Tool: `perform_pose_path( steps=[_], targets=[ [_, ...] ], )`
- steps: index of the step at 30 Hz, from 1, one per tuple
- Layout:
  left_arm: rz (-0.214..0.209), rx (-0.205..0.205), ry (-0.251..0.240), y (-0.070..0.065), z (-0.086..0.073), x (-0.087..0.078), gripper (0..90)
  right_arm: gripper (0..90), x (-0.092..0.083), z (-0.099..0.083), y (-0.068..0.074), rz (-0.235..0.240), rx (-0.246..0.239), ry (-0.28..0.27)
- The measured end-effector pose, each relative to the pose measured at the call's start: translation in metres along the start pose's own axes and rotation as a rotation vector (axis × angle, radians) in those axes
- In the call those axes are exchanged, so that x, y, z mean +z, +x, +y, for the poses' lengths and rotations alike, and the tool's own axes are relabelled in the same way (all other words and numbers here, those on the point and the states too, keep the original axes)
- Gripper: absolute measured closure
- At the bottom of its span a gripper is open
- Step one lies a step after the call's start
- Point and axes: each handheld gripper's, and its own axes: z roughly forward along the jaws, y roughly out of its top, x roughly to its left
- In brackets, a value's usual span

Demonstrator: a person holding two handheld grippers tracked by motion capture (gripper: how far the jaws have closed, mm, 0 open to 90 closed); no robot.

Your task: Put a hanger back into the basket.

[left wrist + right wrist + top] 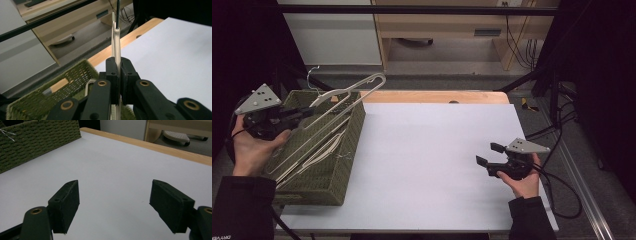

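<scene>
Left hand-held gripper (117, 72) clamped on hanger (349, 92) | hook seemingly blurred | right hand-held gripper (115, 205) jaws apart, nothing between

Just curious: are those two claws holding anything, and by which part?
The left gripper clamps a pale clothes hanger on its arm, above the basket. The right gripper holds nothing.

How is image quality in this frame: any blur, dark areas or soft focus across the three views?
High view: evenly lit white table, surroundings fall into black at both sides. Left gripper view: the green basket is smeared by motion blur, while the left gripper clamped on the hanger stays sharp. Right gripper view: the right gripper is slightly soft up close; no glare.
</scene>
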Motion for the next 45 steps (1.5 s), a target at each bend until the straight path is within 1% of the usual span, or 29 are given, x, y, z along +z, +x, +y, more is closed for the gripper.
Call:
perform_pose_path(
  steps=[2,3,5,6,8,12,15,16,18,20,21,23,25,26,27,29,30,31,32,33,34,35,36,37,38,40,42,43,45],
  targets=[
    [0.006,0.004,0.014,0.006,-0.007,0.000,86.1,24.0,0.000,0.000,0.000,0.000,-0.001,0.002],
    [0.006,0.004,0.014,0.006,-0.007,0.000,86.1,24.0,0.000,0.000,0.000,-0.001,-0.002,0.003],
    [0.024,0.001,0.028,0.015,-0.018,0.000,86.1,24.0,0.001,0.000,0.000,-0.002,-0.005,0.004],
    [0.024,0.001,0.028,0.015,-0.018,0.000,86.1,24.0,0.001,0.000,0.000,-0.002,-0.005,0.004],
    [0.043,-0.009,0.044,0.024,-0.028,0.000,86.1,24.0,0.001,0.000,0.000,-0.002,-0.005,0.005],
    [0.063,-0.020,0.063,0.031,-0.041,-0.001,86.1,23.9,0.000,0.000,0.000,0.001,-0.003,0.005],
    [0.071,-0.018,0.080,0.036,-0.050,-0.001,86.1,23.9,0.000,0.000,0.000,0.002,-0.002,0.004],
    [0.073,-0.009,0.072,0.037,-0.053,-0.001,86.1,23.8,0.000,0.000,0.000,0.002,-0.002,0.004],
    [0.073,-0.010,0.071,0.039,-0.056,-0.001,86.1,23.8,0.000,0.000,0.000,0.002,-0.004,0.004],
    [0.083,-0.021,0.058,0.041,-0.065,-0.002,86.0,23.8,0.000,0.000,0.000,0.000,-0.004,0.006],
    [0.083,-0.021,0.058,0.041,-0.065,-0.002,86.1,23.8,0.000,0.000,0.000,0.000,-0.004,0.006],
    [0.106,-0.021,0.087,0.044,-0.071,-0.004,86.1,23.8,0.000,0.000,0.000,-0.001,-0.005,0.007],
    [0.114,-0.028,0.085,0.046,-0.075,-0.005,86.1,23.8,0.000,0.000,0.000,-0.002,-0.004,0.006],
    [0.117,-0.020,0.087,0.045,-0.075,-0.005,86.1,23.8,0.000,0.000,0.000,-0.003,-0.006,0.006],
    [0.116,-0.018,0.083,0.044,-0.076,-0.003,86.1,23.8,0.000,0.000,0.000,-0.002,-0.007,0.007],
    [0.112,0.001,0.111,0.040,-0.077,0.002,86.1,23.7,-0.001,0.000,0.000,-0.003,-0.008,0.004],
    [0.113,0.002,0.120,0.039,-0.080,0.006,86.0,23.7,-0.001,0.000,0.000,-0.003,-0.007,0.004],
    [0.113,0.025,0.133,0.039,-0.082,0.010,86.0,23.7,-0.002,0.001,0.000,-0.001,-0.007,0.001],
    [0.113,0.025,0.133,0.039,-0.082,0.010,86.0,23.7,-0.002,0.001,0.000,-0.001,-0.007,0.001],
    [0.119,0.023,0.146,0.038,-0.087,0.015,86.0,23.6,-0.003,0.001,0.000,0.001,-0.005,-0.001],
    [0.113,0.004,0.172,0.037,-0.094,0.020,86.0,23.6,-0.003,0.001,-0.001,0.000,-0.006,-0.002],
    [0.111,0.001,0.177,0.038,-0.099,0.022,86.0,23.6,-0.003,0.001,-0.001,0.001,-0.002,-0.003],
    [0.111,0.001,0.177,0.038,-0.099,0.022,86.0,23.6,-0.003,0.001,-0.001,0.001,-0.002,-0.003],
    [0.101,-0.007,0.189,0.037,-0.106,0.026,86.0,23.6,-0.003,0.001,-0.001,-0.001,-0.003,-0.002],
    [0.101,-0.007,0.189,0.037,-0.106,0.026,86.0,23.6,-0.003,0.001,-0.001,-0.001,-0.003,-0.002],
    [0.094,-0.021,0.202,0.033,-0.119,0.034,85.9,23.6,-0.003,0.001,-0.001,-0.001,-0.002,0.000],
    [0.086,-0.026,0.205,0.033,-0.122,0.035,85.8,23.6,-0.003,0.001,-0.001,-0.001,-0.003,0.000],
    [0.077,-0.052,0.213,0.031,-0.133,0.038,85.6,23.6,-0.003,0.001,0.000,0.000,-0.007,-0.001],
    [0.046,-0.072,0.231,0.031,-0.141,0.039,83.5,23.6,-0.003,0.001,-0.001,0.002,-0.010,-0.002]
  ],
)
